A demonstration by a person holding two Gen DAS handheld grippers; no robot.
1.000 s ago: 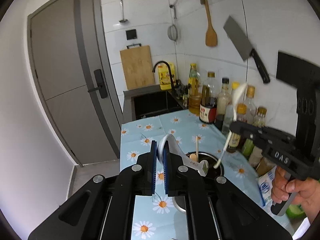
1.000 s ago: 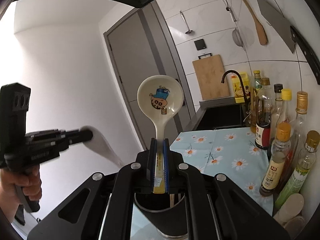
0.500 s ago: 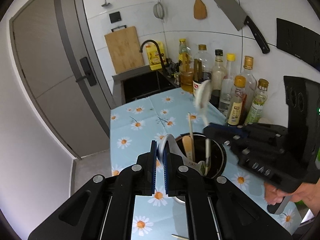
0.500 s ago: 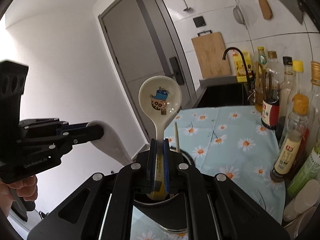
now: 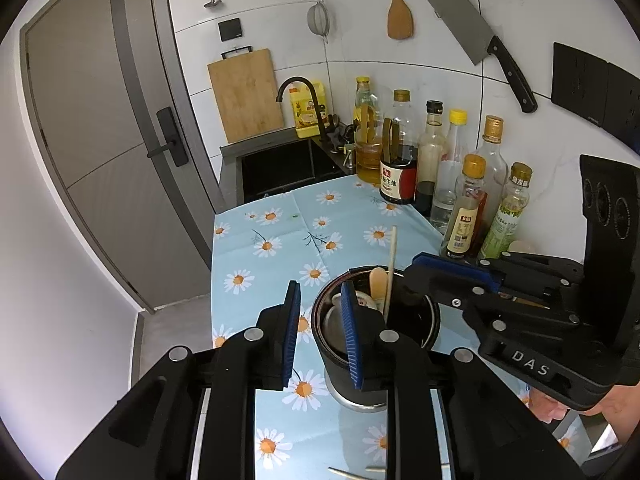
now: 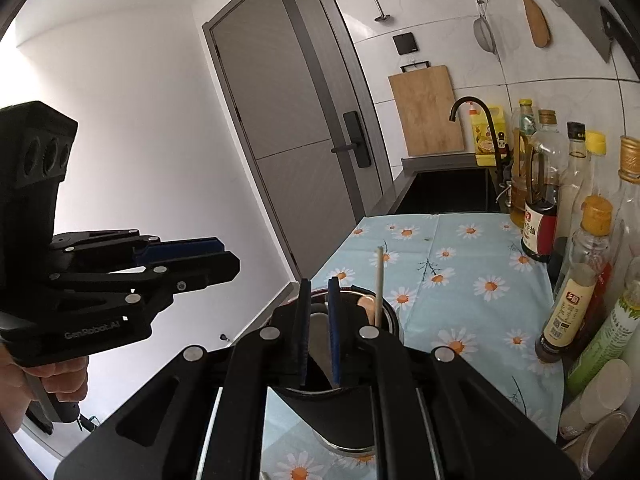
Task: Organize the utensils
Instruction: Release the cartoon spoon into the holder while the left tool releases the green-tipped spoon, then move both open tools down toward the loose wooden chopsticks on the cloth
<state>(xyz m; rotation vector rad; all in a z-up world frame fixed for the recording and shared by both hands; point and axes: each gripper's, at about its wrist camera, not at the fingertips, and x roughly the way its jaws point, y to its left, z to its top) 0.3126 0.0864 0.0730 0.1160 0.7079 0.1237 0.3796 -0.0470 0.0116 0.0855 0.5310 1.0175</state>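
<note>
Left wrist view: the left gripper [image 5: 320,312] is spreading its jaws, nothing pinched between them, at the near rim of the black utensil holder [image 5: 428,326]. The right gripper [image 6: 318,312] stands slightly parted above that holder, pads clear of the spoon handle between them. The holder contains spoons and a chopstick [image 5: 390,268] on the daisy tablecloth [image 5: 280,240].

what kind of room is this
Most likely a small home kitchen. A black sink with a curved tap sits at the far end of the counter, oil and sauce bottles line the tiled wall, and a cleaver and wooden spatula hang above them.
</note>
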